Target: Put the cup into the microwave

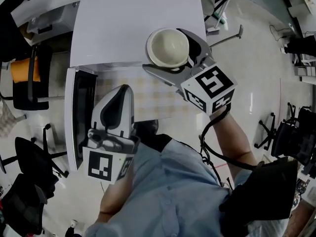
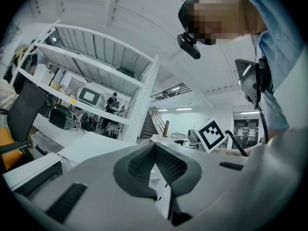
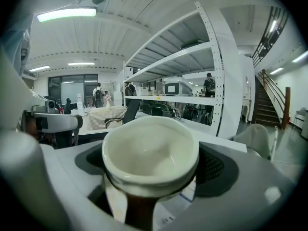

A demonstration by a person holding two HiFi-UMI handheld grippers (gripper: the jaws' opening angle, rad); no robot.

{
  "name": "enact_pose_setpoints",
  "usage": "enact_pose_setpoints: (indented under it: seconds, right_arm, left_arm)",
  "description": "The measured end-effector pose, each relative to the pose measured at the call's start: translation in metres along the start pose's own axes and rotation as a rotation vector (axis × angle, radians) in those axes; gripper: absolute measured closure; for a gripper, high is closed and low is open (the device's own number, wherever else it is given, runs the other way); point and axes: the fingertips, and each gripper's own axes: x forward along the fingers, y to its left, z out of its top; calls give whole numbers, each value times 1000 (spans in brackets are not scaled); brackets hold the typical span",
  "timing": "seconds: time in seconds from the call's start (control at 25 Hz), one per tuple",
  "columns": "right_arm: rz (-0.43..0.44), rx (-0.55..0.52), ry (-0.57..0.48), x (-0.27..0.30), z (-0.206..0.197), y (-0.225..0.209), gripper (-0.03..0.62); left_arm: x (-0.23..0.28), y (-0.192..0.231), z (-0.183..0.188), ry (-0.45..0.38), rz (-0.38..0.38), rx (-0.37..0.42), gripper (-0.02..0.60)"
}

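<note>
The cup, cream inside and dark brown outside, is clamped upright in my right gripper, which is shut on its body. It hangs over the front edge of the white microwave. In the right gripper view the cup fills the space between the jaws. The microwave door stands open to the left, edge-on and dark. My left gripper is shut and holds nothing; it sits beside that door above a checked cloth. The left gripper view shows the left gripper with its pads meeting.
Black office chairs and an orange-seated one stand at the left. Another chair stands at the right. A cable runs from the right gripper to a black pack at the person's side.
</note>
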Motion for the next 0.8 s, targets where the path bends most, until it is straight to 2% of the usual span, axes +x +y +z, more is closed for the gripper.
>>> enact_pose_setpoints:
  seconds: [0.44,0.64,0.8]
  right_arm:
    - [83,0,-9,-30,-29,76,69]
    - [114,-5,-19,-29,-46,98,69]
    - [134,6,-20,-17,-63,106,69]
  left_arm:
    - [-76,-35,-19,-22,66,13,577]
    - [-91,-41,-29,-64,69,-7,577]
    - [-96,-31,-55,-28,100,8,577]
